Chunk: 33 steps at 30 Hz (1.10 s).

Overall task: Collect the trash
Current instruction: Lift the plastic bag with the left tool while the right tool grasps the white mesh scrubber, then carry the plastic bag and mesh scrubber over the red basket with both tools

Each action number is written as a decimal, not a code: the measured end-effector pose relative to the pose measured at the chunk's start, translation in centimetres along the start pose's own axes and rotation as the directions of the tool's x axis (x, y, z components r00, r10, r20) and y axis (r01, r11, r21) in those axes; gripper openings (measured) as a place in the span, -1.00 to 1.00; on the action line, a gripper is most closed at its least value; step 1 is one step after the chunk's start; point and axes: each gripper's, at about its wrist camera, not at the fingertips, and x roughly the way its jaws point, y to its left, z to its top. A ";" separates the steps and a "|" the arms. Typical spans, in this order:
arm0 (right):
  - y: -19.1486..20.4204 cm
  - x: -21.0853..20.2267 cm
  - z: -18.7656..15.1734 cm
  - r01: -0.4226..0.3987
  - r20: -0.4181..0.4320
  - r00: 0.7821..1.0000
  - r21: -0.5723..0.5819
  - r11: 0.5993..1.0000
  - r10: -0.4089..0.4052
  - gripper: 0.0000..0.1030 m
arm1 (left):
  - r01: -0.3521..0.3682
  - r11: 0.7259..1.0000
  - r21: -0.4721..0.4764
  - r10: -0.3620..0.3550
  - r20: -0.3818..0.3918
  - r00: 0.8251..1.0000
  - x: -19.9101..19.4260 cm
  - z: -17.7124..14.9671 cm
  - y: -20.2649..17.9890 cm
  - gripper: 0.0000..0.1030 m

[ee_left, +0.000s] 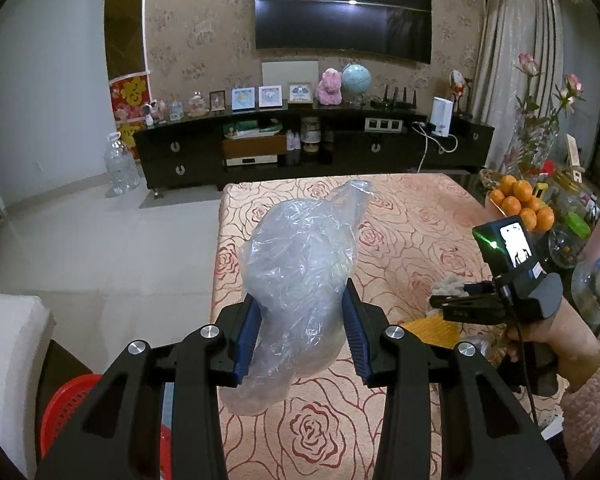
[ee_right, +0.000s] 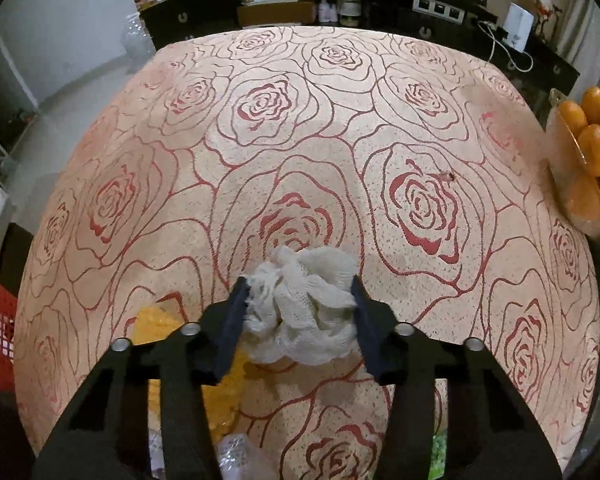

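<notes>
On the rose-patterned surface [ee_right: 284, 80], a crumpled white tissue wad [ee_right: 304, 308] is seen clamped between the pads of the right claw [ee_right: 300, 292], both pads pressed into its sides. Whether the wad is lifted clear of the cloth cannot be told. Just beside it, toward the lower left of the right wrist view, a yellow scrap [ee_right: 160, 320] is noted lying on the cloth, partly hidden behind the claw's linkage; a clear crinkled wrapper [ee_right: 236, 456] is seen at the lower edge. A small brown speck [ee_right: 447, 177] is recorded well apart, on a rose to the right. A dish of oranges [ee_right: 592, 144] stands at the right edge of the surface.

In the left wrist view, a crumpled clear plastic bag [ee_left: 300, 276] is gripped by the left claw [ee_left: 300, 320], its blue pads pressed against the bag's sides. The bag blocks much of the view ahead. A red mesh basket [ee_left: 68, 404] is seen off the surface's left edge. The person's hand [ee_left: 556, 332] on the right claw is visible at right.
</notes>
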 end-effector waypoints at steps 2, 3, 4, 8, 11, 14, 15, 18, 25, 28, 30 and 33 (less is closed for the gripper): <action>0.2 -0.6 -0.1 -0.015 0.009 1.000 0.004 1.000 0.014 -0.20 | -0.003 1.000 0.002 0.003 0.006 1.000 -0.2 0.0 0.0 -0.28; 0.2 -1.2 0.0 -0.023 0.020 1.000 0.009 1.000 0.023 -0.20 | -0.004 1.000 0.002 0.004 0.009 1.000 -0.3 0.1 -0.1 -0.28; 0.2 -2.1 0.0 -0.035 0.039 0.999 0.013 0.999 0.035 -0.20 | -0.006 1.000 0.001 0.006 0.013 1.000 -0.5 0.1 -0.1 -0.28; 0.9 -5.3 -0.1 -0.072 0.111 0.991 0.000 0.997 0.072 -0.20 | -0.012 1.000 -0.005 0.013 0.031 0.999 -1.2 0.2 0.2 -0.28; 1.7 -7.9 -0.4 -0.100 0.165 0.981 -0.014 0.995 0.101 -0.20 | -0.019 1.000 -0.010 0.020 0.041 0.999 -1.7 0.2 0.5 -0.28; 2.4 -10.0 -0.8 -0.123 0.203 0.971 -0.025 0.992 0.126 -0.20 | -0.028 0.999 -0.016 0.029 0.051 0.998 -2.2 0.1 0.8 -0.28; 2.5 -10.4 -0.9 -0.127 0.211 0.969 -0.027 0.992 0.130 -0.20 | -0.031 0.999 -0.017 0.032 0.053 0.998 -2.3 0.2 1.0 -0.28; 3.2 -11.9 -1.3 -0.143 0.242 0.959 -0.031 0.989 0.147 -0.20 | -0.042 0.999 -0.024 0.043 0.064 0.997 -2.9 0.1 1.4 -0.28; 4.2 -13.9 -1.7 -0.143 0.307 0.941 -0.027 0.989 0.144 -0.20 | -0.071 0.997 -0.043 0.074 0.062 0.995 -3.3 -0.4 2.7 -0.28; 4.7 -14.8 -2.1 -0.146 0.335 0.931 -0.028 0.989 0.147 -0.20 | -0.085 0.995 -0.051 0.089 0.063 0.994 -3.7 -0.8 3.1 -0.28; 5.2 -15.4 -2.4 -0.150 0.353 0.923 -0.029 0.988 0.151 -0.20 | -0.094 0.993 -0.066 0.098 0.060 0.993 -4.0 -1.3 3.7 -0.28; 6.3 -16.0 -3.1 -0.165 0.371 0.913 -0.041 0.985 0.169 -0.20 | -0.111 0.989 -0.093 0.117 0.053 0.992 -4.4 -2.1 4.8 -0.28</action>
